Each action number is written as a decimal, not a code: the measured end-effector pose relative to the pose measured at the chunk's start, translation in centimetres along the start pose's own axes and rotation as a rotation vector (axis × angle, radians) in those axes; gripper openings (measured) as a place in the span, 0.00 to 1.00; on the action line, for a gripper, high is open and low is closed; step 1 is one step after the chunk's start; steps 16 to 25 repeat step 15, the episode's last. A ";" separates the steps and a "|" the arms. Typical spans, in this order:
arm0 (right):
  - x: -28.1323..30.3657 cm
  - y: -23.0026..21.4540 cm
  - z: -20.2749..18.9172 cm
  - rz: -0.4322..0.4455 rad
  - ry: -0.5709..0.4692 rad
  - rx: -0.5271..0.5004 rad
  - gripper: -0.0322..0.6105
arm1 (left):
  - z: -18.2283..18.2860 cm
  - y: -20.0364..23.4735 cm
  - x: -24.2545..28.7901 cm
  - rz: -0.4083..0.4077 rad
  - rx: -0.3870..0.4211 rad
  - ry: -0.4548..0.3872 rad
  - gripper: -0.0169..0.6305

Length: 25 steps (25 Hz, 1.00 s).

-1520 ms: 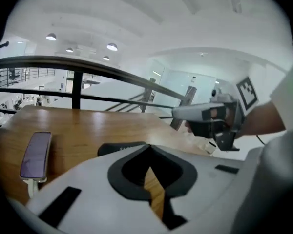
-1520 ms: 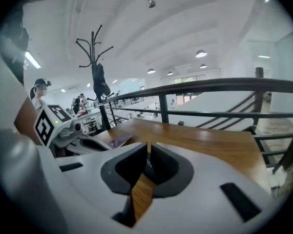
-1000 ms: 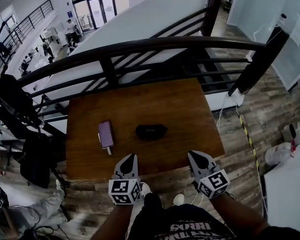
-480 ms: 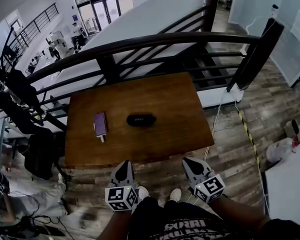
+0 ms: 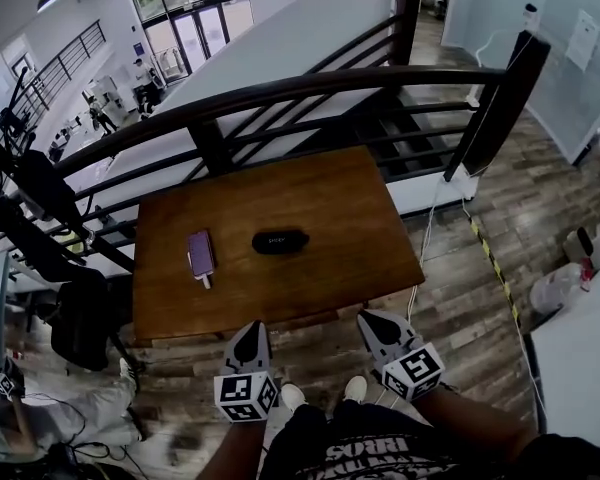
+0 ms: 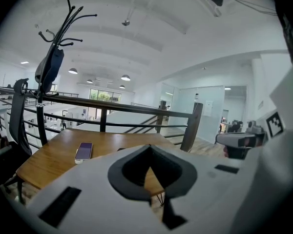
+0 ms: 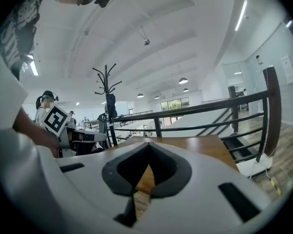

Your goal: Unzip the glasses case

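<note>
**Both tools drawn back from the bench, case untouched**

The small black oval glasses case (image 5: 280,240) lies flat near the middle of the square brown wooden bench (image 5: 320,183), its zip apparently not yet opened, though the head view is too small to show the slider. A lilac rectangular phone (image 5: 200,255) lies on the bench just left of the case. A black metal railing (image 5: 280,93) runs past the bench's far edge.

A second ago the tips of both tools reached over the bench's near edge. Now the left tool (image 5: 251,328) and the right tool (image 5: 371,318) both hang short of that edge, over the grey plank floor (image 5: 460,298), and the bench sits further off in the head view. The case and phone lie where they did on the bench.

Each tool has its jaws together with nothing between them; both gripper views show only the bench top beyond the closed tips.

Judged from this, the task has not begun. Neither tool is near the case, so the person would first have to come back to the bench, open the jaws, steady the case with one tool and find the zip pull with the other.
</note>
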State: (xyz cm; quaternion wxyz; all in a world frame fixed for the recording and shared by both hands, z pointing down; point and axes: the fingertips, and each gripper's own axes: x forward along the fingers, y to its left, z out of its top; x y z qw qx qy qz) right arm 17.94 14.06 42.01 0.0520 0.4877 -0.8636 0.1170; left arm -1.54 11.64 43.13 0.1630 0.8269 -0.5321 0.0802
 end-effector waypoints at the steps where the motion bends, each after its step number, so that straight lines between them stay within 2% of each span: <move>1: 0.1 0.2 0.1 -0.005 0.000 -0.002 0.05 | 0.0 0.3 -0.2 -0.002 0.001 0.001 0.03; 8: 1.7 2.1 0.0 -0.023 -0.001 -0.012 0.05 | 0.6 3.1 -0.8 0.004 -0.006 -0.022 0.03; 15: 1.4 3.9 0.5 -0.018 0.005 -0.010 0.05 | 1.4 3.4 -2.1 0.000 -0.009 -0.024 0.03; 25: 1.4 3.9 0.5 -0.018 0.005 -0.010 0.05 | 1.4 3.4 -2.1 0.000 -0.009 -0.024 0.03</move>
